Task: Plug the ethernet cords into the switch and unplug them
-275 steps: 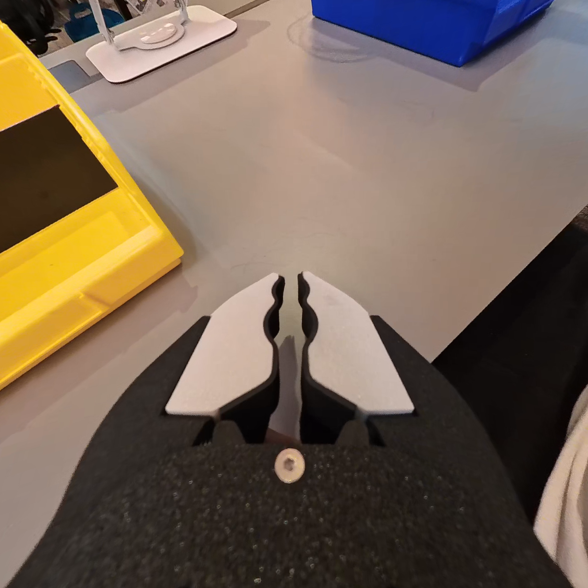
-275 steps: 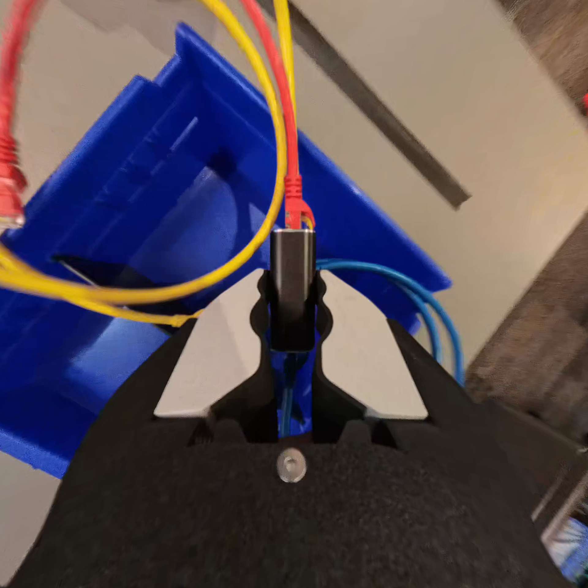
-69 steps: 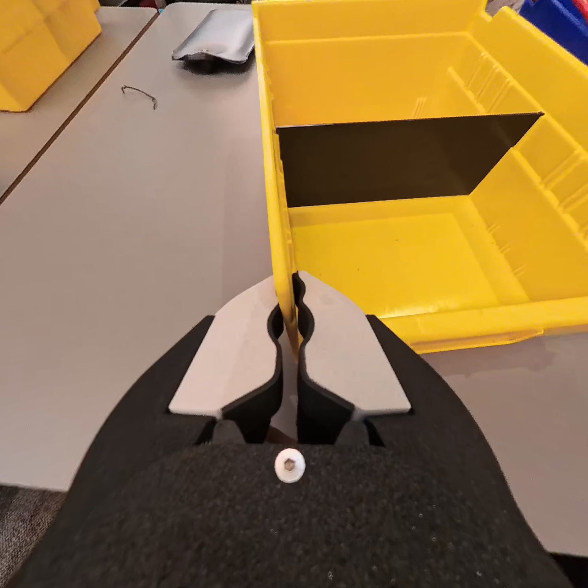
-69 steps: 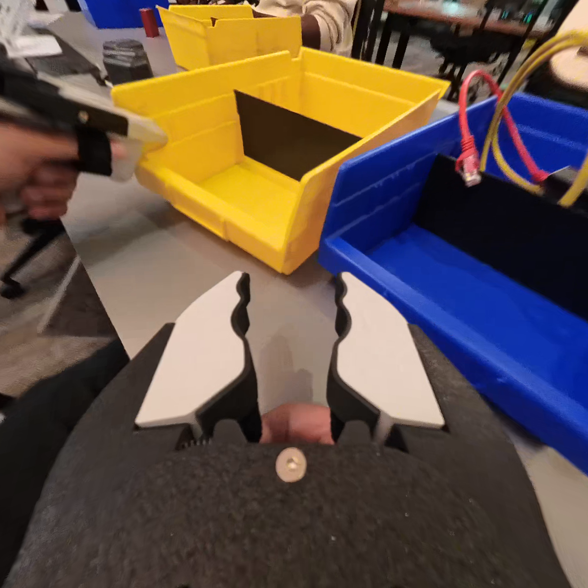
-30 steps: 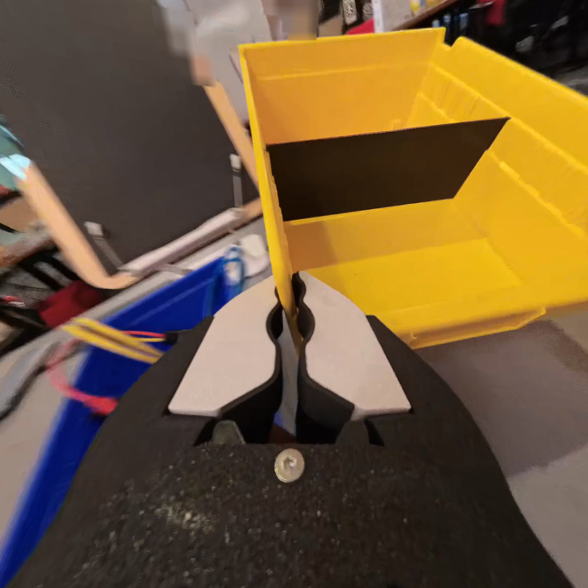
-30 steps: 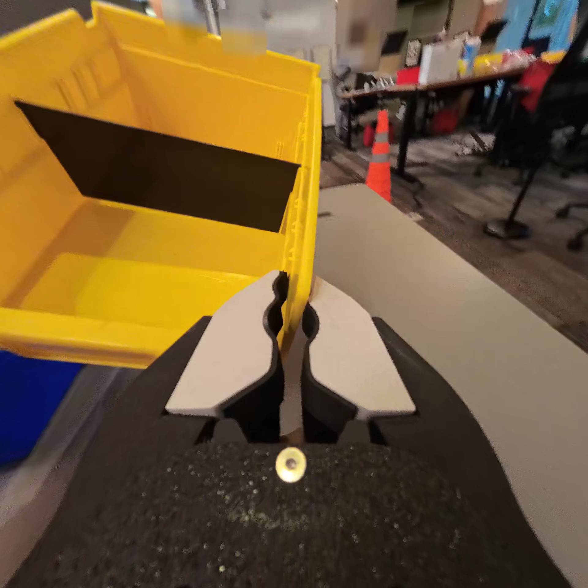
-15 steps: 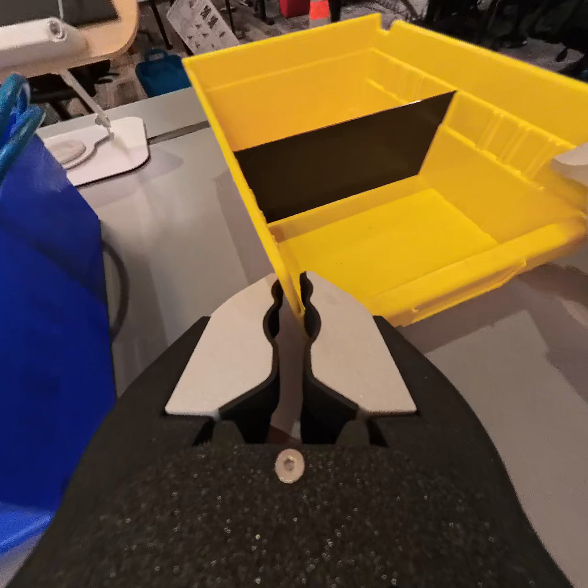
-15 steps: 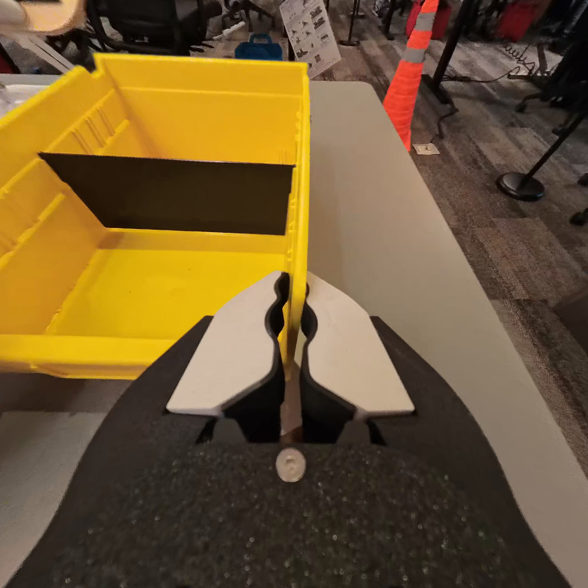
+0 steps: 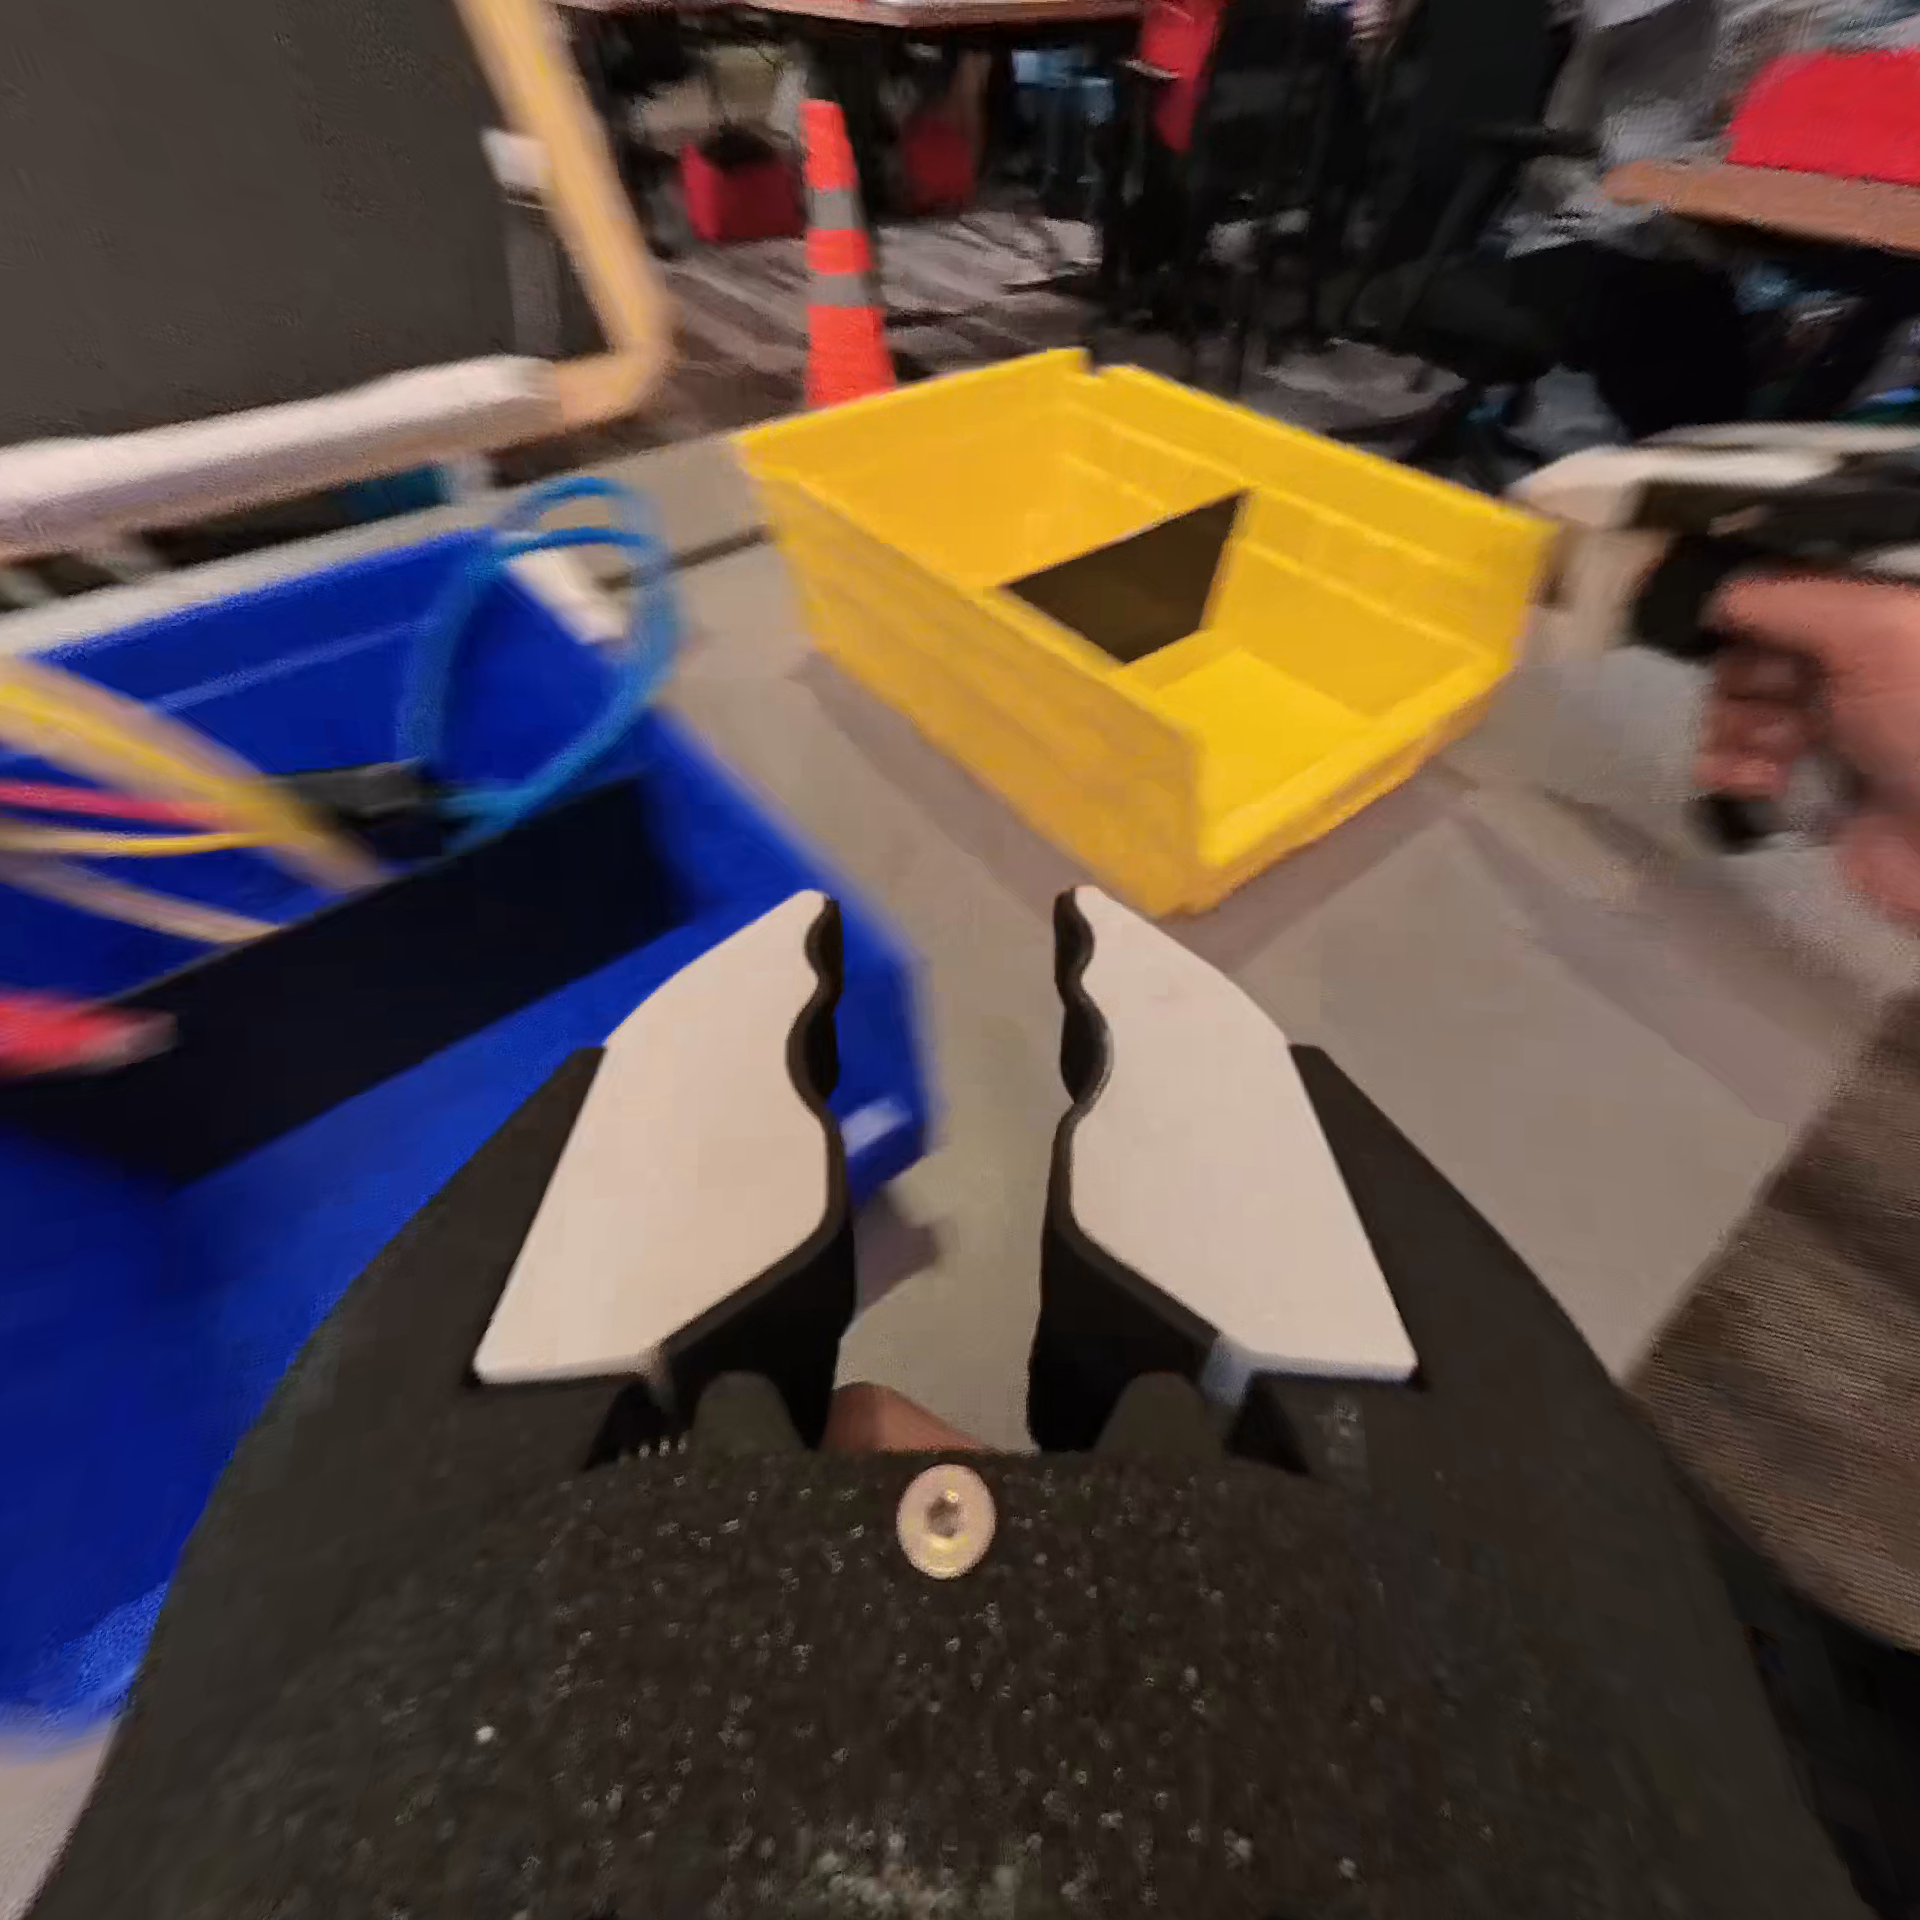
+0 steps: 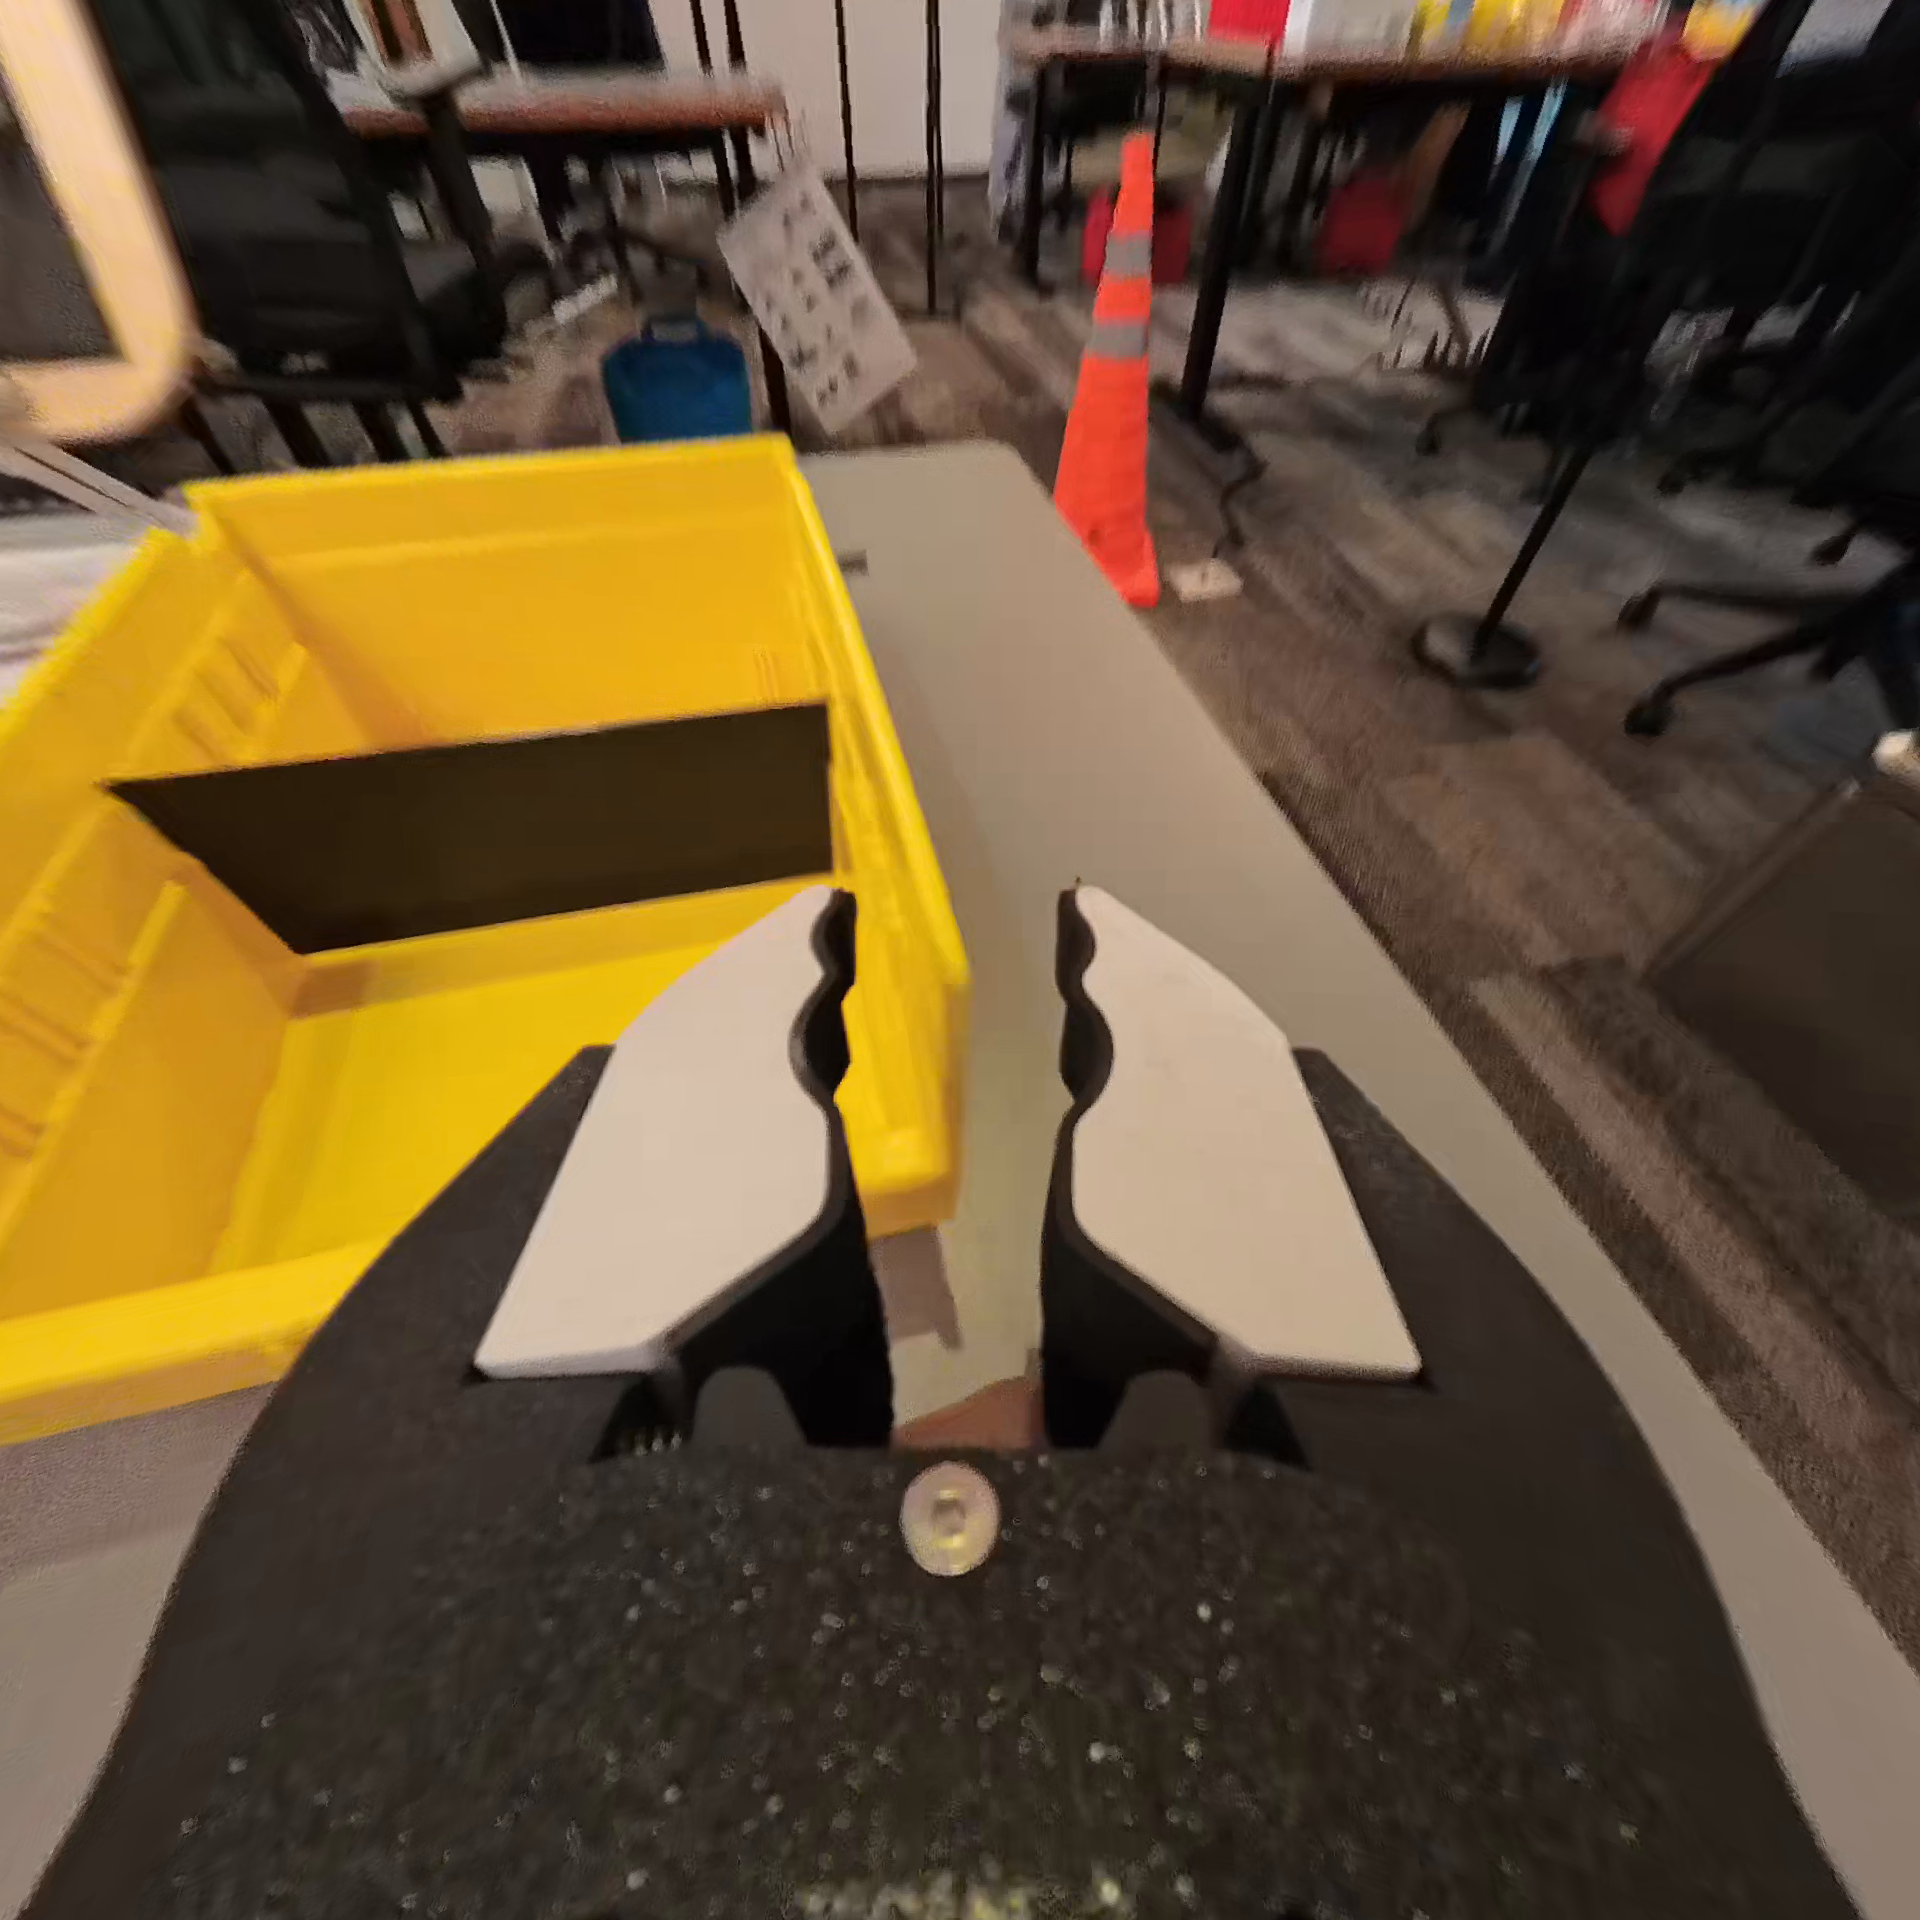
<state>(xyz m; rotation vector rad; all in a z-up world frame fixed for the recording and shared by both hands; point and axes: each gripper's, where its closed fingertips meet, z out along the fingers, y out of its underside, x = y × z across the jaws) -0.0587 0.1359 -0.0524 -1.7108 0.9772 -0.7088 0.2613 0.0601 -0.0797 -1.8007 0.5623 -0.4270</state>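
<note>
A blue bin (image 9: 260, 1039) at the left of the left wrist view holds a black box (image 9: 364, 795) with blue (image 9: 540, 644), yellow (image 9: 125, 769) and red cords (image 9: 73, 1023) coming off it; all is blurred. My left gripper (image 9: 945, 914) is open and empty over the grey table (image 9: 1455, 1039), between the blue bin and an empty yellow bin (image 9: 1143, 644). My right gripper (image 10: 956, 904) is open and empty beside the right wall of the yellow bin (image 10: 894, 935); it also shows in the left wrist view (image 9: 1579, 509), held by a hand, next to that bin.
The yellow bin has a black divider (image 10: 499, 821) across it. The table edge (image 10: 1558, 1195) runs along the right, with carpet floor beyond. An orange cone (image 10: 1112, 395), chairs and other tables stand on the floor behind. Tip to tip, the grippers are about 35 centimeters apart.
Both grippers have let go of the yellow bin's side walls and opened. The left gripper has pulled back and away, so the bin now sits farther off on the table.
</note>
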